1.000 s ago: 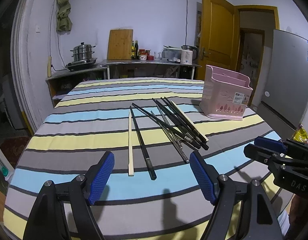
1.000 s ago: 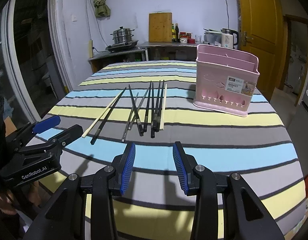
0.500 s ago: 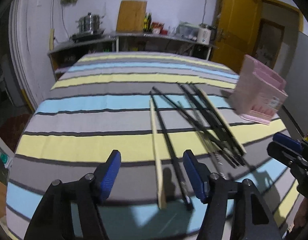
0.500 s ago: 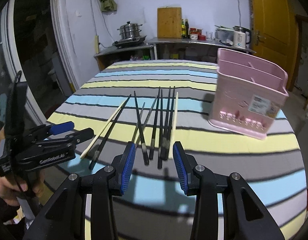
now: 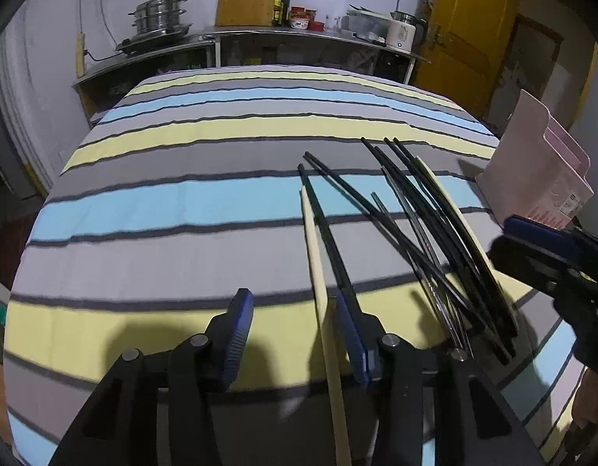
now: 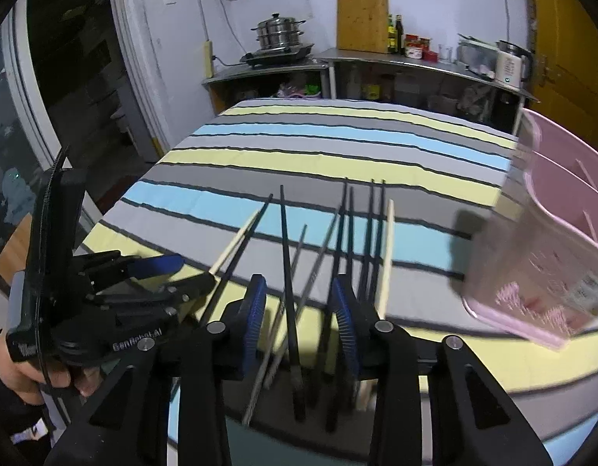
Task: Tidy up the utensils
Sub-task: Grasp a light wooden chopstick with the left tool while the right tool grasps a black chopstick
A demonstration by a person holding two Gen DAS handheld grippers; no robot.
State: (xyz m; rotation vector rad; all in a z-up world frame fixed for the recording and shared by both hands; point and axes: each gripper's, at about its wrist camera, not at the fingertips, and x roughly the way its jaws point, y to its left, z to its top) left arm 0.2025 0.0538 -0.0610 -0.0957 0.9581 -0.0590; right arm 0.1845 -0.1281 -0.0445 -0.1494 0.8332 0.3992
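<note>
Several chopsticks lie on the striped tablecloth (image 5: 182, 202): a pale wooden one (image 5: 316, 272), a black one (image 5: 330, 233) beside it, and a bundle of black and metal ones (image 5: 434, 225). My left gripper (image 5: 295, 334) is open, low over the table, with the pale chopstick between its fingers. My right gripper (image 6: 299, 310) is open, straddling a black chopstick (image 6: 287, 264) and metal ones (image 6: 318, 256). The pink utensil basket (image 6: 551, 256) stands at the right, also in the left wrist view (image 5: 539, 178).
The right gripper shows at the right edge of the left wrist view (image 5: 551, 260); the left gripper shows at the left of the right wrist view (image 6: 124, 291). A counter (image 5: 283, 35) with a steamer pot, cutting board and kettle stands behind the table.
Both grippers have moved forward and down over the chopsticks. The left one now straddles the pale chopstick, the right one the middle bundle. Both stay open.
</note>
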